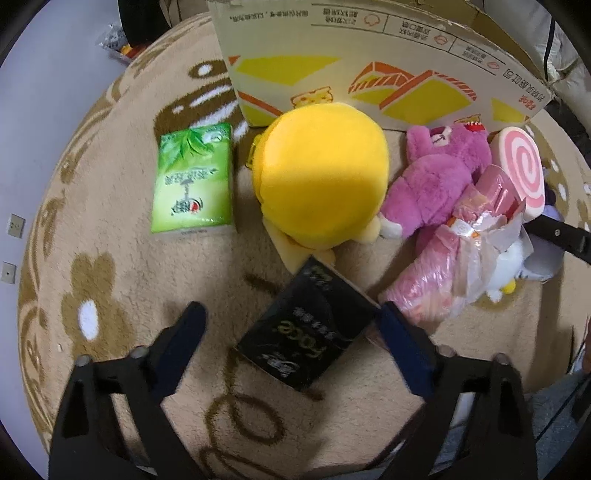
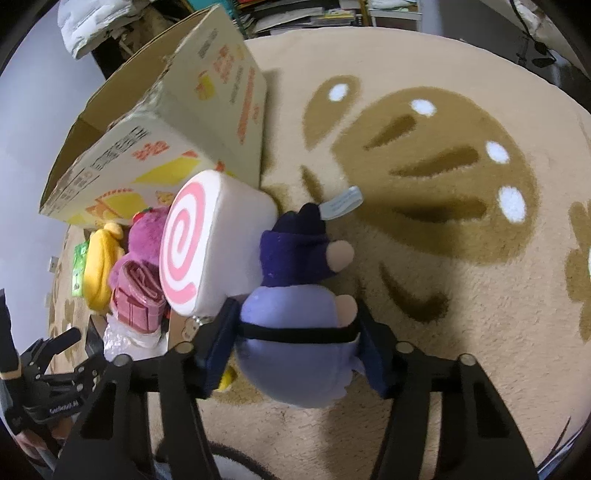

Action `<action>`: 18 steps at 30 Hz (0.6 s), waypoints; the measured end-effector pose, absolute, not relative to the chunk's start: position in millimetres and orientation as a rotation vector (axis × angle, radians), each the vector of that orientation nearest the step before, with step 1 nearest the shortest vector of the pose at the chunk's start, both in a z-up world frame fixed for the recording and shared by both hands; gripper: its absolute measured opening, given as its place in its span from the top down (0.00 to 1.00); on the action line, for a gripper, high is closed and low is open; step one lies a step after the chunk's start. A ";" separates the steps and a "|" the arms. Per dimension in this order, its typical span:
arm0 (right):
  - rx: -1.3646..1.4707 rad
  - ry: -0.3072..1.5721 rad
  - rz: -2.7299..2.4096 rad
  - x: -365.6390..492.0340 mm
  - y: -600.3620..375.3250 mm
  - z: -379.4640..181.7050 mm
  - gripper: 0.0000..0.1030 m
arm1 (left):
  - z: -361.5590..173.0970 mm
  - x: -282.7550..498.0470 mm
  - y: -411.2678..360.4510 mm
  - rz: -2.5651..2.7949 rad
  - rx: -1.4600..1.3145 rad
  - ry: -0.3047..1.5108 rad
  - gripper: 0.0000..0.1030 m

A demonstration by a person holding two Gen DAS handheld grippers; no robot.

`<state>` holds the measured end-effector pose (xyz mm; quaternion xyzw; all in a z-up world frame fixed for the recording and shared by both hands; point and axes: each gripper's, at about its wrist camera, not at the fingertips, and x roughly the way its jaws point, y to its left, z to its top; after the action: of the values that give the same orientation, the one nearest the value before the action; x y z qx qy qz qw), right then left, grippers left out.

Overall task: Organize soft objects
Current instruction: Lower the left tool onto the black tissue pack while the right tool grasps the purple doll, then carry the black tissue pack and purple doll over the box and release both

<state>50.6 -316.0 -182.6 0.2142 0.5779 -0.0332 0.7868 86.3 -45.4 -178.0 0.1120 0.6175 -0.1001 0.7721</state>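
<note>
I am working on the floor of a home living space. A round beige plush rug (image 2: pixel 424 258) with brown cartoon motifs covers the floor. Stuffed toys lie on it: a yellow plush (image 1: pixel 321 181) and a pink bear (image 1: pixel 439 177). A printed cardboard box (image 1: pixel 369 70) stands at the rug's far edge. Stacked books (image 2: pixel 325 14) and a white padded garment (image 2: pixel 88 26) sit behind it.
</note>
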 end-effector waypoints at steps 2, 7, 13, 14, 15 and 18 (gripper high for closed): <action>0.445 1.248 -0.070 48.5 -310.3 -182.9 0.43 | -180.1 85.9 -45.7 -0.227 0.237 1.350 0.29; 0.434 1.240 -0.071 48.4 -301.2 -177.1 0.46 | -179.2 84.5 -46.1 -0.226 0.257 1.340 0.36; 0.415 1.175 -0.068 43.5 -297.5 -159.8 0.48 | -159.3 70.4 -51.6 -0.210 0.272 1.262 0.39; 0.414 1.159 -0.070 42.6 -294.2 -155.4 0.48 | -155.9 69.2 -50.8 -0.206 0.266 1.250 0.39; 0.414 1.139 -0.074 39.8 -294.0 -149.9 0.48 | -151.9 68.2 -48.9 -0.202 0.259 1.237 0.40; 0.413 1.072 -0.094 31.4 -293.4 -132.3 0.48 | -140.7 65.0 -43.9 -0.189 0.245 1.190 0.40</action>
<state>31.4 -293.4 -132.3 0.1954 0.5067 -0.0446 0.8385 65.0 -43.9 -140.7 0.1148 0.5584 -0.0888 0.8168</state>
